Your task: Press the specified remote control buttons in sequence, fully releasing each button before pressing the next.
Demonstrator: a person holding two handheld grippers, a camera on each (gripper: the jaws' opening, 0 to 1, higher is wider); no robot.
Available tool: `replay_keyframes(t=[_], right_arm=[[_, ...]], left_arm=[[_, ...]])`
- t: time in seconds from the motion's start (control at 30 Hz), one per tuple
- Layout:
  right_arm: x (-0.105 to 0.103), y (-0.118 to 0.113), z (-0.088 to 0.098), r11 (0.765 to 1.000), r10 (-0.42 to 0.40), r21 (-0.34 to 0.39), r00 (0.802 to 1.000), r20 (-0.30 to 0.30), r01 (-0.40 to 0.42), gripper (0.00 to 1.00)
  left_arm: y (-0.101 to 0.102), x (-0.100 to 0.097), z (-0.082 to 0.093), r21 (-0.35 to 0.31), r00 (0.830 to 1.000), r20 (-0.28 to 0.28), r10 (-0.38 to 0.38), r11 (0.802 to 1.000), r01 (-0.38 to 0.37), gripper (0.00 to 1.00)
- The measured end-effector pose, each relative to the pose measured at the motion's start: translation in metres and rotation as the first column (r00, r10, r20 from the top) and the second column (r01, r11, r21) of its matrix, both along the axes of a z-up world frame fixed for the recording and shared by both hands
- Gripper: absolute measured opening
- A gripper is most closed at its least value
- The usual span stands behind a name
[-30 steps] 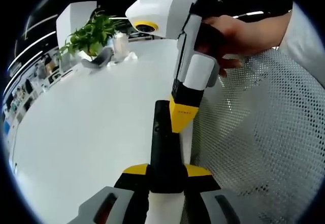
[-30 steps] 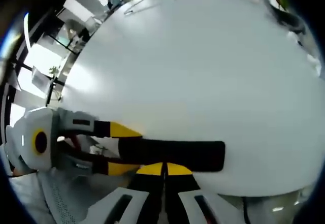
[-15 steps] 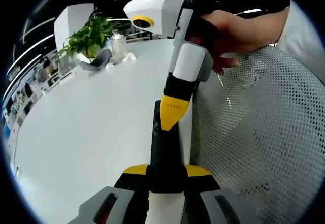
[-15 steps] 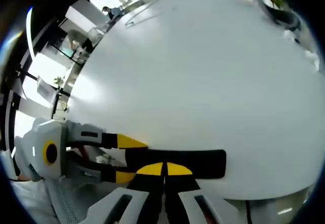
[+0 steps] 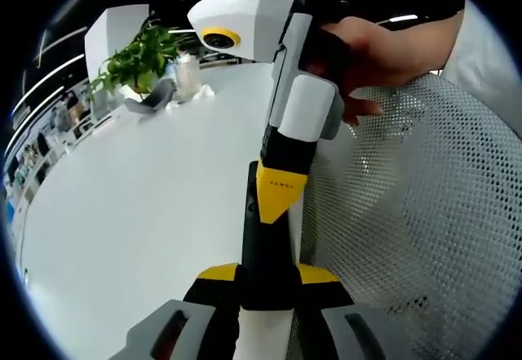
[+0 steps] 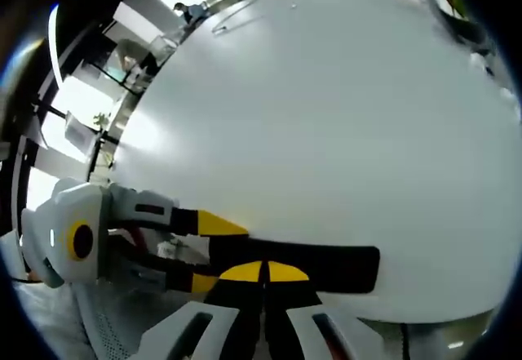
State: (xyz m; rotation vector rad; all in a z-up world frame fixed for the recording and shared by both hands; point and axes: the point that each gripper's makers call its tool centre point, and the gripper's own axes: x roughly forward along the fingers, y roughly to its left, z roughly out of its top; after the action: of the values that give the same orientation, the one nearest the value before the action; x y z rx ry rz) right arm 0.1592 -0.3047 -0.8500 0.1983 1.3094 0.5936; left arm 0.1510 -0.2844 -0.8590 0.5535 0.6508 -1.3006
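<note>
Long black plastic remote control [image 5: 265, 246]: at edge of white desk [image 5: 139, 205], held lengthwise by left gripper [image 5: 267, 278], jaws clamped on near end. Right gripper [image 5: 280, 199]: jaws closed together, yellow tips on remote's top face. Green potted plant [image 5: 139, 58]: far desk edge.

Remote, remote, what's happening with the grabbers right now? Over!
Left gripper shut on the black remote. Right gripper shut, yellow tip on the remote's face. Nothing in the way on the white table.
</note>
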Motion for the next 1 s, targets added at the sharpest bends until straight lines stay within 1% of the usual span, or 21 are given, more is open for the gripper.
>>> replay_keyframes(t=[0.03, 0.07, 0.1, 0.17, 0.33, 0.43, 0.5, 0.6, 1.0], right_arm=[[0.0002, -0.0028, -0.0022, 1.0, 0.009, -0.024, 1.0, 0.005, -0.009, 0.0], [-0.0002, 0.0015, -0.0007, 0.999, 0.029, -0.015, 0.999, 0.015, -0.029, 0.0], [0.0003, -0.0013, -0.0015, 0.999, 0.038, -0.038, 0.999, 0.022, -0.037, 0.0], [-0.0003, -0.0007, -0.001, 0.999, 0.038, -0.036, 0.999, 0.026, -0.037, 0.0], [0.0009, -0.0022, -0.0015, 1.0, 0.009, -0.004, 1.0, 0.008, -0.009, 0.0], [0.0005, -0.001, -0.0011, 1.0, 0.004, 0.0, 1.0, 0.006, -0.004, 0.0], [0.0021, 0.0006, -0.001, 1.0, 0.014, -0.011, 0.999, 0.03, -0.014, 0.0], [0.0029, 0.0015, -0.0012, 0.999, 0.03, -0.025, 0.998, 0.05, -0.029, 0.0], [0.005, 0.0006, -0.0025, 0.999, 0.033, -0.031, 0.997, 0.064, -0.031, 0.0]], left_arm=[[0.0, 0.0, 0.0, 0.0, 1.0, -0.001, 0.001, 1.0, -0.001, 0.24], [0.0001, -0.0004, 0.0, -0.001, 1.0, -0.008, 0.004, 1.0, -0.004, 0.24], [0.0, -0.0001, 0.0001, -0.003, 1.0, -0.011, 0.007, 1.0, -0.007, 0.24], [0.0003, -0.0002, 0.0003, -0.003, 1.0, -0.009, 0.005, 1.0, -0.005, 0.24], [0.0007, -0.0006, 0.0003, -0.004, 1.0, -0.009, 0.004, 1.0, -0.004, 0.24], [0.0009, -0.0007, 0.0002, -0.004, 1.0, -0.009, 0.004, 1.0, -0.004, 0.24], [0.001, -0.0003, 0.0003, -0.005, 1.0, -0.008, 0.007, 1.0, -0.007, 0.24], [0.0011, 0.0, 0.0, -0.005, 1.0, -0.01, 0.009, 1.0, -0.009, 0.24], [0.0004, 0.0003, -0.0011, -0.002, 1.0, -0.009, 0.009, 1.0, -0.009, 0.24]])
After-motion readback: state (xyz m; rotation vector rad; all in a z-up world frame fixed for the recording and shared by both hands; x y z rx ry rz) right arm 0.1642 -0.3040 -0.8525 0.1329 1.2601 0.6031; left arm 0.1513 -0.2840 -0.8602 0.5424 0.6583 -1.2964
